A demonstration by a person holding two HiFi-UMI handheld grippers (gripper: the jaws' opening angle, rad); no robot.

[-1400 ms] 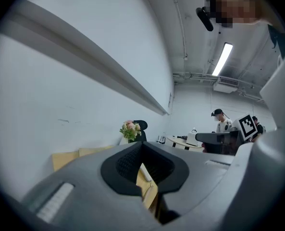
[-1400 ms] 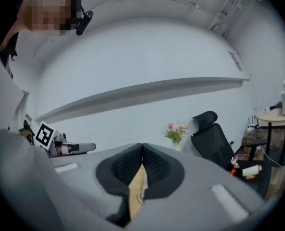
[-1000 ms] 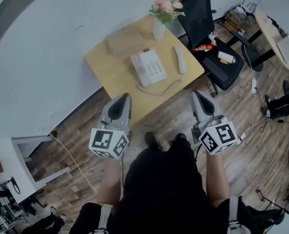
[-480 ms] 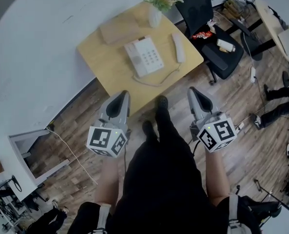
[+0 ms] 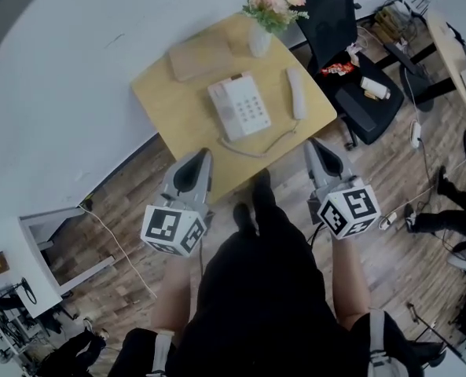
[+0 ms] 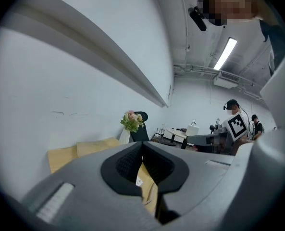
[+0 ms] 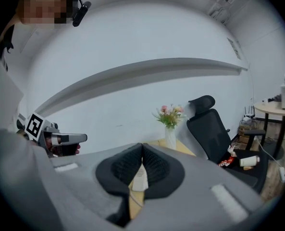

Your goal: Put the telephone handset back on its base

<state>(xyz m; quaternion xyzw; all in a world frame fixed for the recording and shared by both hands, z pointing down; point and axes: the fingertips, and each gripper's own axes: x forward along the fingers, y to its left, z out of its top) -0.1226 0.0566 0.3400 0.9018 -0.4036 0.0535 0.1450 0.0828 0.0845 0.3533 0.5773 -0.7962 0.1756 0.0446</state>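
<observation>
1. Found the handset lying on the tabletop, just right of the telephone base.
2. Held left claw and right claw shut, empty, short of both.
3. Likely risked snagging the cord — dragging the base.

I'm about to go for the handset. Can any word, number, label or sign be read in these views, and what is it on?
No text is legible in any view.
Telephone base: keypad marks are too small to read.
Red packet on the chair: print is too blurred to read.
Left marker cube and right marker cube: black-and-white square patterns only, no words.
</observation>
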